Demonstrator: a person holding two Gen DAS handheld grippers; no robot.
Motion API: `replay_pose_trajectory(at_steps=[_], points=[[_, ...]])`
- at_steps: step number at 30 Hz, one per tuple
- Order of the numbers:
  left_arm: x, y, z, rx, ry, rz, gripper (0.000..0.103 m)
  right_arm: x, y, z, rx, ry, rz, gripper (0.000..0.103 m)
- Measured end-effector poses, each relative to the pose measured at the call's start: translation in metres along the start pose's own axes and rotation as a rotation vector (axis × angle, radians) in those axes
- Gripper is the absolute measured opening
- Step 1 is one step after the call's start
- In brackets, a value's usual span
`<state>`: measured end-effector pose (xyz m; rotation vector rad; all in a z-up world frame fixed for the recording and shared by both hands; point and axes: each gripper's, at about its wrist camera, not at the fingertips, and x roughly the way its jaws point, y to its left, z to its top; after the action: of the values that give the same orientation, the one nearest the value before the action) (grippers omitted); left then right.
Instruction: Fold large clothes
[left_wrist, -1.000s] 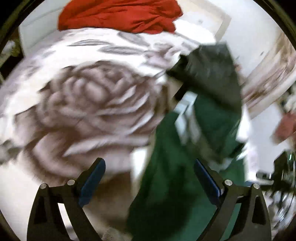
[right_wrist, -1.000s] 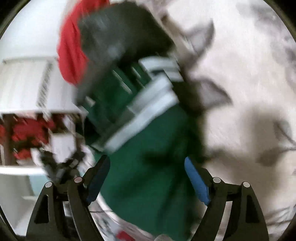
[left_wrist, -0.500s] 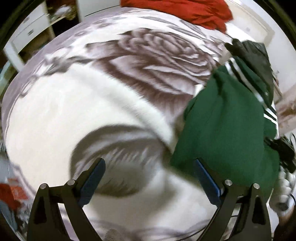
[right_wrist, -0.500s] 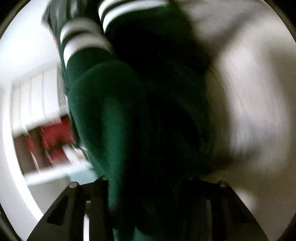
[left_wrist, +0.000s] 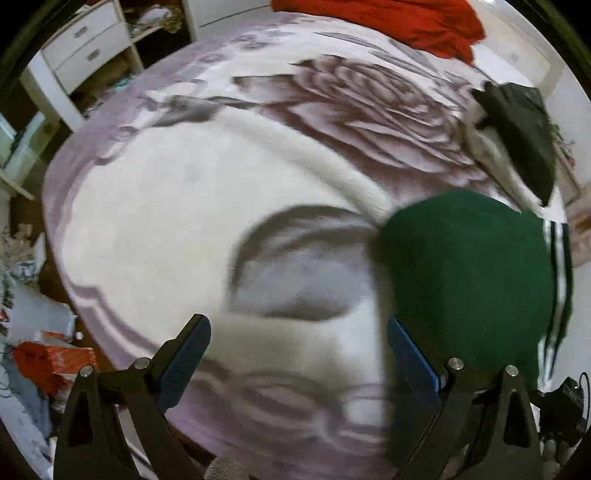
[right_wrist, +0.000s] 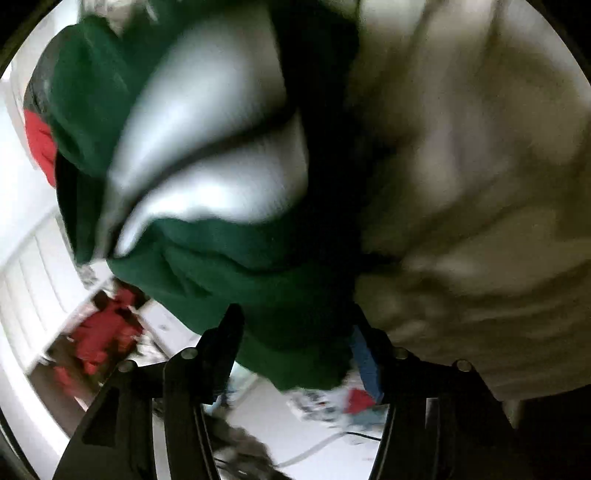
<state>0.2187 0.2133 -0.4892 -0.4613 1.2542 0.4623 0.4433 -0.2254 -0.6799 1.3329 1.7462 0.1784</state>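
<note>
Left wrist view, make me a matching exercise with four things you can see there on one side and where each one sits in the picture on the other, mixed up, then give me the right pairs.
Things:
1. red garment
2. green garment
3. black garment
4. white drawer unit

Places in the left wrist view:
A. upper left, beyond the rose-print blanket
B. right side, just ahead of the left gripper
C. top edge, at the far end of the blanket
D. upper right, beyond the green one

Pairs: 1-C, 2-B, 3-D, 4-A
</note>
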Motion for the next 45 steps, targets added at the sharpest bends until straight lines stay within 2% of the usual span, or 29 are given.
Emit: replay_pose_trajectory(at_steps=[3,6,9,11,12,14,15,16,17,19,20,21,22,24,26,27,28,29,30,31,32,34,36,38,40,41,43,44,45], points=[[0.007,-0.034,-0.003,0.017,-0.015,-0.056,0.097,-0.048,0.049,0.009,-0.165,-0.069,-0.096,0.063],[0.027,-0.068,-0.002,0.037,-0.024,-0.062,0.097,-0.067,0.112,0.016,-0.360,-0.098,-0.177,0.067],[0.050,-0.089,-0.001,0.066,-0.020,-0.037,0.098,-0.037,0.184,0.026,-0.607,-0.067,-0.230,0.070],[0.060,-0.095,-0.001,0.083,-0.011,-0.031,0.100,0.006,0.241,0.038,-0.773,-0.019,-0.291,0.073],[0.062,-0.096,0.000,0.083,-0.013,-0.031,0.100,0.010,0.247,0.035,-0.806,0.006,-0.314,0.073],[0.061,-0.095,0.000,0.083,-0.015,-0.038,0.100,0.058,0.265,0.043,-0.893,0.119,-0.437,0.071],[0.061,-0.094,0.000,0.084,-0.013,-0.040,0.100,0.065,0.268,0.043,-0.921,0.124,-0.473,0.045],[0.061,-0.093,-0.001,0.083,-0.008,-0.045,0.100,0.074,0.274,0.044,-0.964,0.119,-0.506,0.001],[0.061,-0.091,-0.002,0.078,0.003,-0.055,0.100,0.075,0.279,0.046,-0.966,0.100,-0.534,0.003],[0.060,-0.088,-0.005,0.069,0.011,-0.070,0.100,0.046,0.283,0.063,-0.933,-0.069,-0.556,0.003],[0.060,-0.086,-0.005,0.062,0.016,-0.094,0.100,0.030,0.283,0.072,-0.905,-0.119,-0.534,0.003],[0.060,-0.087,-0.006,0.055,0.018,-0.113,0.100,0.014,0.279,0.083,-0.845,-0.134,-0.502,0.003],[0.059,-0.087,-0.006,0.049,0.019,-0.131,0.100,0.007,0.275,0.098,-0.793,-0.145,-0.505,0.002],[0.057,-0.090,-0.007,0.047,0.031,-0.130,0.100,0.006,0.261,0.111,-0.784,-0.124,-0.563,0.003],[0.054,-0.089,-0.009,0.057,0.047,-0.102,0.100,0.006,0.259,0.119,-0.778,-0.054,-0.540,0.004],[0.051,-0.085,-0.012,0.056,0.048,-0.099,0.100,-0.002,0.251,0.122,-0.762,-0.027,-0.503,0.011],[0.047,-0.080,-0.015,0.051,0.047,-0.097,0.100,-0.015,0.250,0.121,-0.756,-0.015,-0.491,0.029],[0.044,-0.074,-0.020,0.043,0.049,-0.092,0.100,-0.034,0.248,0.119,-0.756,-0.022,-0.484,0.042],[0.041,-0.067,-0.025,0.031,0.054,-0.090,0.100,-0.039,0.244,0.118,-0.764,-0.035,-0.470,0.064],[0.039,-0.060,-0.030,0.015,0.062,-0.091,0.100,-0.052,0.240,0.112,-0.785,-0.058,-0.444,0.071],[0.038,-0.055,-0.036,0.000,0.071,-0.093,0.100,-0.057,0.234,0.108,-0.814,-0.068,-0.443,0.072],[0.037,-0.049,-0.044,-0.023,0.083,-0.094,0.100,-0.058,0.219,0.097,-0.847,-0.038,-0.496,0.078],[0.038,-0.046,-0.052,-0.035,0.089,-0.090,0.100,-0.042,0.204,0.097,-0.862,0.026,-0.518,0.078],[0.040,-0.047,-0.056,-0.032,0.096,-0.082,0.100,-0.019,0.198,0.101,-0.874,0.126,-0.496,0.078],[0.038,-0.050,-0.056,-0.023,0.091,-0.071,0.100,-0.007,0.199,0.098,-0.879,0.172,-0.502,0.078],[0.038,-0.052,-0.056,-0.014,0.086,-0.065,0.100,-0.006,0.201,0.092,-0.892,0.194,-0.473,0.078],[0.037,-0.055,-0.055,0.006,0.075,-0.054,0.100,-0.010,0.208,0.076,-0.923,0.227,-0.347,0.078],[0.036,-0.056,-0.056,0.012,0.070,-0.050,0.100,-0.012,0.209,0.071,-0.928,0.234,-0.326,0.078],[0.037,-0.055,-0.056,0.012,0.070,-0.050,0.100,-0.009,0.208,0.067,-0.940,0.244,-0.341,0.078]])
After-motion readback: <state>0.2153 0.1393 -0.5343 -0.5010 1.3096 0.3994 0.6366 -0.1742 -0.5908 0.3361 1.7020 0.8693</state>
